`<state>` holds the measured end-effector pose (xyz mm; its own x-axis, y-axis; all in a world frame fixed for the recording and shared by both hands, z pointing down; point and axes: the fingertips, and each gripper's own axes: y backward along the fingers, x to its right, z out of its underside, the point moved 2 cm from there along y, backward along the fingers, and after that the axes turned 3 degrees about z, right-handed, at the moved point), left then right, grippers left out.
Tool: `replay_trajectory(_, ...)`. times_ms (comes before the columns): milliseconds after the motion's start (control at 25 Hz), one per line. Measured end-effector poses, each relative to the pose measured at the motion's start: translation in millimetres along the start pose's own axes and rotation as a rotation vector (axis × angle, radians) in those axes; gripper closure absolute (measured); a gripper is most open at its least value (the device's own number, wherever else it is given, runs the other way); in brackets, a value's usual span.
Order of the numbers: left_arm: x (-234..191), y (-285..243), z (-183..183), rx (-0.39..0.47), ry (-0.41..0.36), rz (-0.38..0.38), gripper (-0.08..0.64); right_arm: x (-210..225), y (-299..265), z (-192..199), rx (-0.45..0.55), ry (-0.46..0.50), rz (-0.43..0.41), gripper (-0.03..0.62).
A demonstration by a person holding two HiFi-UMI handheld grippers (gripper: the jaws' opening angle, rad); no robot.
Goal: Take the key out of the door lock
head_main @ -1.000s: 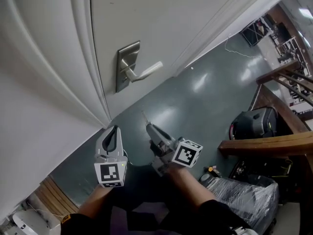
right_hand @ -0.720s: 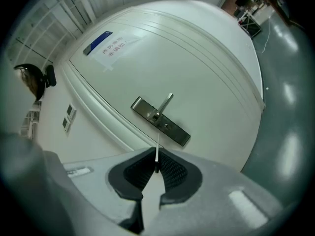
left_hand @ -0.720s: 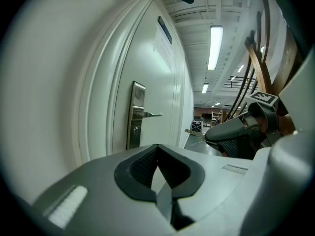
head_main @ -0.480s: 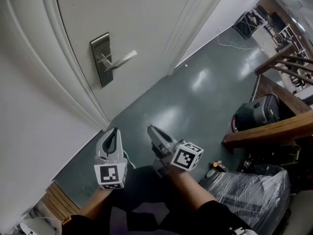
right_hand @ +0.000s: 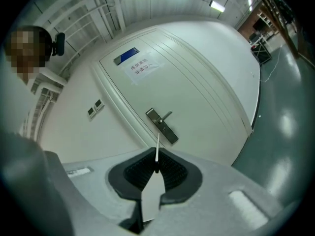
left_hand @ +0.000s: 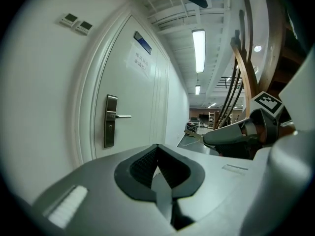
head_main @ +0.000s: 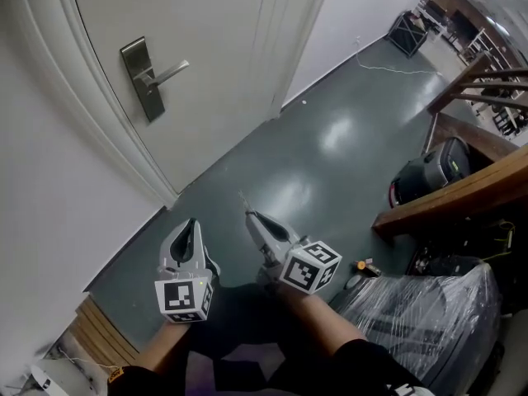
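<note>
Head view, door: the white door (head_main: 214, 48) is shut, and its lock plate (head_main: 139, 81) with the lever handle (head_main: 167, 73) lies well apart from both tools.
Head view, tools: the left gripper (head_main: 192, 224) and the right gripper (head_main: 252, 218) are held low over the grey floor (head_main: 330, 139). A thin sliver, which I take for the key (head_main: 244, 202), pokes out past the right one's tips.
Left gripper view, jaws: the left gripper (left_hand: 157, 149) is clenched pad to pad with nothing between. The lock plate (left_hand: 110, 121) shows far off, and I see no key in it.
Right gripper view, key: the right gripper (right_hand: 156, 157) is clamped on the key (right_hand: 157, 151), which is seen edge-on and stands up between the pads. Only its lower end is pinched.
Risk, slip: the grip looks shallow and near the pads' front edge, so a jolt or a loosened squeeze could drop the key to the floor.
Risk, twist: such a thin blade can pivot between the pads if it brushes the other tool.
Task state: the key appears to be already out of the lock.
</note>
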<state>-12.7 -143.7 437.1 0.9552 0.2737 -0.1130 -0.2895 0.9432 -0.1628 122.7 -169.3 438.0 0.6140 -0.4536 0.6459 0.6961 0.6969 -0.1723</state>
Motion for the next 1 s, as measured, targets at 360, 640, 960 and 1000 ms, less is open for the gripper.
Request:
replay_trajectory(360, 56, 80, 10, -0.017, -0.02, -0.084, 0.543, -8, 83, 32, -0.021, 0.075, 0.013, 0.577)
replay_trajectory(640, 59, 112, 16, -0.024, -0.03, -0.112, 0.543, -28, 98, 46, -0.011, 0.169, 0.021, 0.577)
replay_trajectory(960, 33, 156, 20, -0.025, -0.04, -0.134, 0.543, -70, 94, 78, -0.019, 0.246, 0.026, 0.577)
replay_trajectory(1000, 29, 163, 22, -0.025, -0.042, -0.133, 0.543, -76, 93, 84, -0.022, 0.252, 0.031, 0.577)
